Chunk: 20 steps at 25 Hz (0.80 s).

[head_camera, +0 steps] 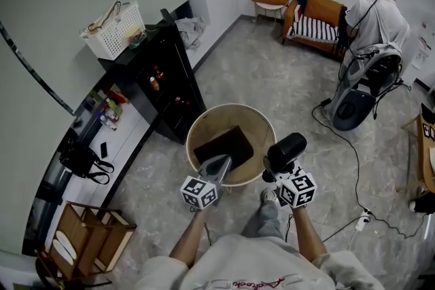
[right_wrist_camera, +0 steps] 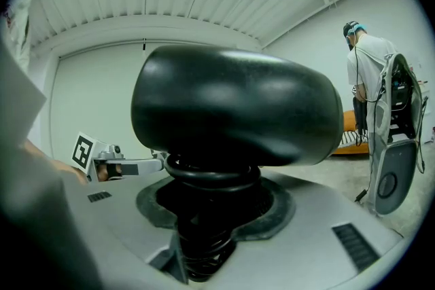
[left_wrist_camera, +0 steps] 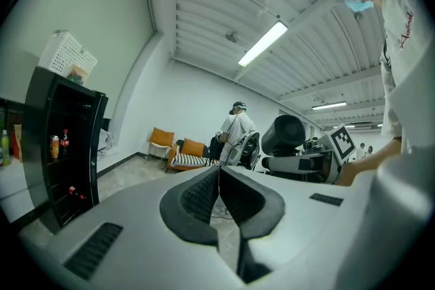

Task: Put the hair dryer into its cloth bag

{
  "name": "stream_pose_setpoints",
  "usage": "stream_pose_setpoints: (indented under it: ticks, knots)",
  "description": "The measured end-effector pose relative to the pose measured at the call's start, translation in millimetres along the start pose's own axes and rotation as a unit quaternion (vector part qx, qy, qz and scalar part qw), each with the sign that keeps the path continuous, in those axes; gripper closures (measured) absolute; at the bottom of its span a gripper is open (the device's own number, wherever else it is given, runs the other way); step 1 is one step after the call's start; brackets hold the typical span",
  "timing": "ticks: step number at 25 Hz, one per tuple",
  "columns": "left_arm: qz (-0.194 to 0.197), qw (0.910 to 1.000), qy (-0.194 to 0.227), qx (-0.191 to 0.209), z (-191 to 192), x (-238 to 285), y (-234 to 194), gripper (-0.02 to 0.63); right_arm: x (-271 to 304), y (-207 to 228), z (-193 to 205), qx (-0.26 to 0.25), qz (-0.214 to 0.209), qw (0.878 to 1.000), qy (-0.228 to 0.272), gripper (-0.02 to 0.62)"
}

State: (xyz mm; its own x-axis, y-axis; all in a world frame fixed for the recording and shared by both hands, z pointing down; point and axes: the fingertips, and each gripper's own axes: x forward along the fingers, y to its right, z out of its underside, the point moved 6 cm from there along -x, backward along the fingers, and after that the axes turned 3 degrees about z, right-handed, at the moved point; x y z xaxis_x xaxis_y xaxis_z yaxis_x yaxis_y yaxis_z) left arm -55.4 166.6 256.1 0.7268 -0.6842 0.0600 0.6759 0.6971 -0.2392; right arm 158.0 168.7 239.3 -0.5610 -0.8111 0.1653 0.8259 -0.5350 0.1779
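Observation:
A dark brown cloth bag (head_camera: 224, 145) lies flat on a round beige-rimmed table (head_camera: 262, 122) in the head view. My left gripper (head_camera: 220, 164) reaches over the table's near edge, just short of the bag; its jaws are shut with nothing between them (left_wrist_camera: 219, 192). To the right my right gripper (head_camera: 277, 172) is shut on a black hair dryer (head_camera: 287, 149), held upright beside the table's right rim. In the right gripper view the dryer's fat body (right_wrist_camera: 234, 115) fills the middle, and its coiled cord and handle sit between the jaws (right_wrist_camera: 207, 217). The dryer (left_wrist_camera: 282, 134) also shows in the left gripper view.
A black cabinet (head_camera: 162, 75) with a white basket (head_camera: 115, 30) on top stands left of the table. A wooden crate (head_camera: 85, 234) sits at the lower left. A person (head_camera: 377, 17) stands far right by grey equipment (head_camera: 360, 95), cables (head_camera: 353, 166) cross the floor, and orange seats (head_camera: 312, 15) line the back wall.

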Motion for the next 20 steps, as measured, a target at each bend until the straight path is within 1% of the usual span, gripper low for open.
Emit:
stream_pose_setpoints:
  ticks: [5,9,15,20]
  knots:
    - [-0.025,0.9997,0.002,0.002,-14.1,51.2,-21.2,0.576,41.8,52.3,-16.4,-0.003,-0.026,1.0,-0.007,0.405]
    - [-0.053,0.9986,0.002,0.001,-27.2,83.5,-45.4,0.575,81.6,84.7,-32.8,-0.006,-0.051,0.999,-0.017,0.405]
    - [-0.093,0.9956,0.009,0.004,-22.5,133.9,-73.3,0.575,130.5,134.4,-33.2,-0.018,-0.096,0.995,-0.022,0.405]
    - [-0.124,0.9922,0.014,-0.002,-36.3,176.6,-110.3,0.575,184.3,170.1,-50.0,-0.028,-0.133,0.99,-0.037,0.405]
